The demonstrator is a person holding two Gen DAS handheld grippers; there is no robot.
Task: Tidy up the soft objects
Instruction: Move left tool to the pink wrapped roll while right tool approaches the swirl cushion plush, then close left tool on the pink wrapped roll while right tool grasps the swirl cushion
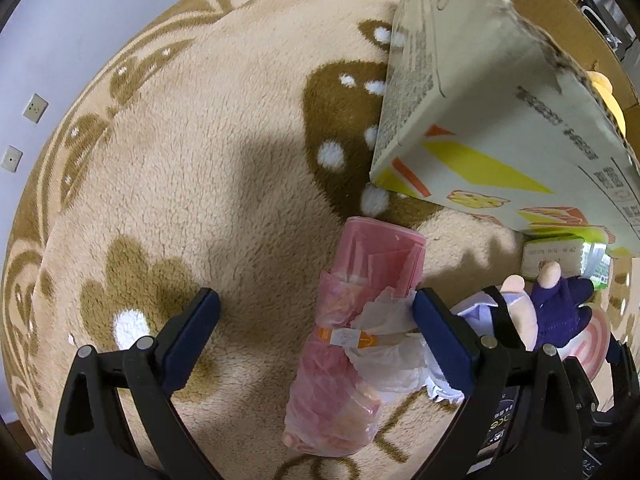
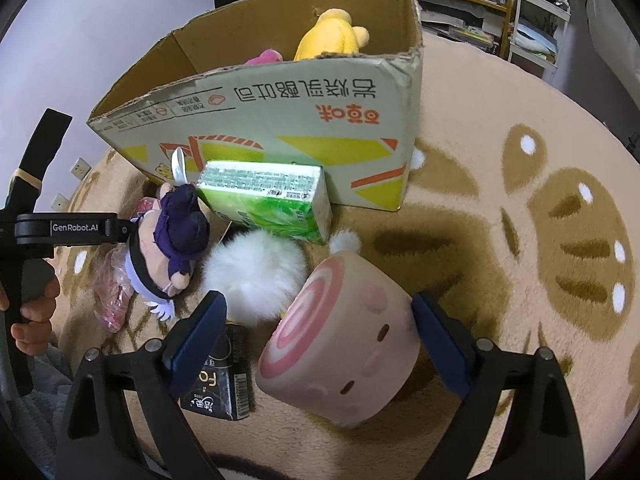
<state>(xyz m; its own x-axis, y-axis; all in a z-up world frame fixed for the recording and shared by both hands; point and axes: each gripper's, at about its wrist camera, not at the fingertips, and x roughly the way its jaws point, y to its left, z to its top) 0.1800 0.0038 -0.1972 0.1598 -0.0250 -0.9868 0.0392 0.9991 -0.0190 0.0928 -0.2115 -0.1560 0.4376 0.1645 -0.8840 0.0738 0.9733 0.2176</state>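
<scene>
My left gripper [image 1: 316,338] points down over the pink roll of plastic bags [image 1: 352,320], which lies on the beige rug [image 1: 200,160] with a paper band round its middle and some crumpled white paper at its side. The jaws are spread wide; the roll lies between them, nearer the right pad, which appears to touch the white paper, while the left pad stands well apart from it. Nothing is pinched.

My right gripper [image 2: 318,336] is tilted down over the pink swirl-roll cushion [image 2: 340,344], a soft cylinder with a little face on its side, lying on the rug [image 2: 520,280]. These jaws are also spread wide: the right pad is just beside the cushion's end, possibly touching it; the left pad is apart from it, and the cushion is not squeezed.

Just behind the cushion lies a white fluffy toy [image 2: 256,272]. Left of that is a doll in a purple hat [image 2: 172,248], beside the pink roll [image 2: 112,292]. A green pack of tissues [image 2: 268,204] rests against the front wall of the cardboard box [image 2: 280,120], and a black packet [image 2: 220,380] lies under my right gripper's left finger.

Inside the box are a yellow plush toy [image 2: 332,36] and a pink one [image 2: 266,56]. In the right wrist view, my left hand [image 2: 34,320] grips the handle of the left gripper at the frame's left edge.
</scene>
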